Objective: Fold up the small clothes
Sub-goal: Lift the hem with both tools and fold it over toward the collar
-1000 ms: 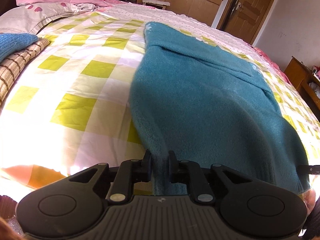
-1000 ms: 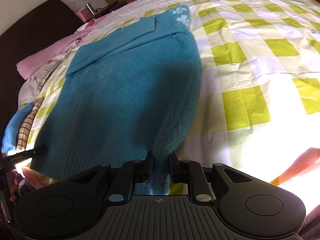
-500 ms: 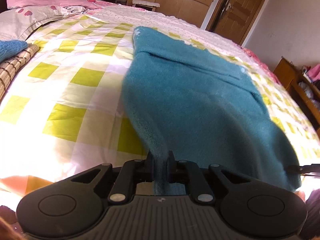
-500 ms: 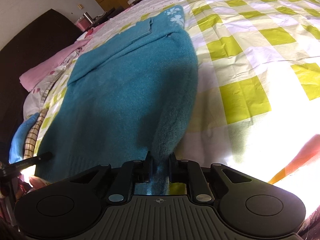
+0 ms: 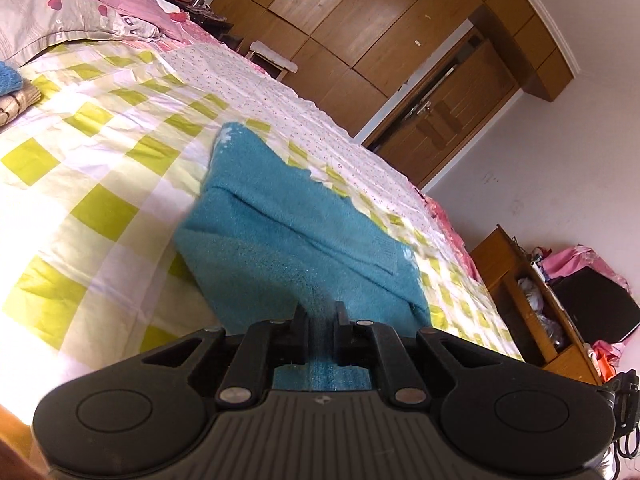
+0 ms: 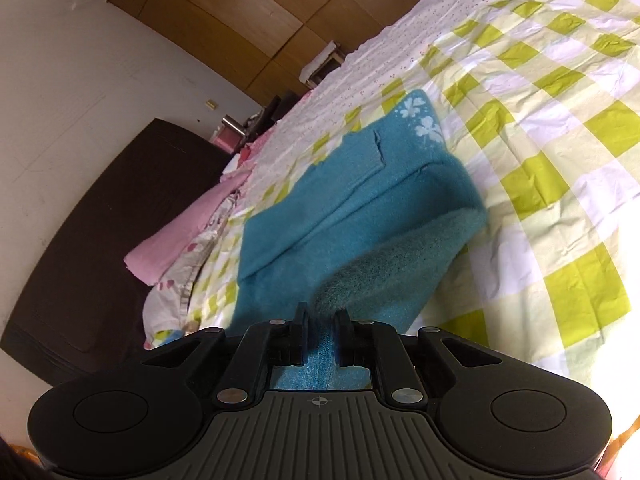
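Note:
A teal knitted sweater lies on a bed with a yellow-and-white checked sheet. Its near hem is raised off the bed. My left gripper is shut on the hem's left corner. My right gripper is shut on the hem's right corner of the same sweater. The sweater's far end with white flower marks rests on the sheet, its sleeves folded across the body. The lifted part hides the sheet under it.
Pink pillows lie at the head of the bed, by a dark headboard. Folded clothes sit at the left edge. Wooden wardrobes, a door and a shelf unit stand beyond the bed.
Both grippers have risen and moved forward with the sweater's hem. The near half of the sweater has lifted off the bed toward its far end.

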Tool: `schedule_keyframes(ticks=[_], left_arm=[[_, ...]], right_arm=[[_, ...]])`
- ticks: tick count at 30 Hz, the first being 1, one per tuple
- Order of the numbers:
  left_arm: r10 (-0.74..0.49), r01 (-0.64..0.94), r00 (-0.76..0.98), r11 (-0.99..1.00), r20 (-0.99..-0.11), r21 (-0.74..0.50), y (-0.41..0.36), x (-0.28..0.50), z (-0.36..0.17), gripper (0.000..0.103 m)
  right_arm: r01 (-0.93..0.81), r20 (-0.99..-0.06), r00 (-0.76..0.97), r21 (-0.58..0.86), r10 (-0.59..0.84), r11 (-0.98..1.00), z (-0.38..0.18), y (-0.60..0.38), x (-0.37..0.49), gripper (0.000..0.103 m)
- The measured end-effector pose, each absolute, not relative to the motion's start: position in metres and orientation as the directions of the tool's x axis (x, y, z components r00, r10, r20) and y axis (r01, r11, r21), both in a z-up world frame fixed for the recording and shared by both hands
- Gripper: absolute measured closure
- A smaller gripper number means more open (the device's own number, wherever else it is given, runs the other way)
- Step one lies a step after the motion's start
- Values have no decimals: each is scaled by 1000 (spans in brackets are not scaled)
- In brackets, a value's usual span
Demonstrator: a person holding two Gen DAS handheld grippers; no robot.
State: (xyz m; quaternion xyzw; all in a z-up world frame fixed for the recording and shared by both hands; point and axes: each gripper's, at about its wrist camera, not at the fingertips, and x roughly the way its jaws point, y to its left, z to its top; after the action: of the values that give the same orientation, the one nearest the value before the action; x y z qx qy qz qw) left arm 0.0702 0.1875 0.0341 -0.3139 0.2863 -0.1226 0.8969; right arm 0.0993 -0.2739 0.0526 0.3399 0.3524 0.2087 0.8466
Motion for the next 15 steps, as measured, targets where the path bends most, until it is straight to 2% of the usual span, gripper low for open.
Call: schedule_keyframes(ticks=[15], left_arm=[[-408, 49, 840, 714, -358, -698, 187, 76, 34, 88]], right_arm=[[-98, -446, 683, 729, 578, 677, 63, -275, 105, 91]])
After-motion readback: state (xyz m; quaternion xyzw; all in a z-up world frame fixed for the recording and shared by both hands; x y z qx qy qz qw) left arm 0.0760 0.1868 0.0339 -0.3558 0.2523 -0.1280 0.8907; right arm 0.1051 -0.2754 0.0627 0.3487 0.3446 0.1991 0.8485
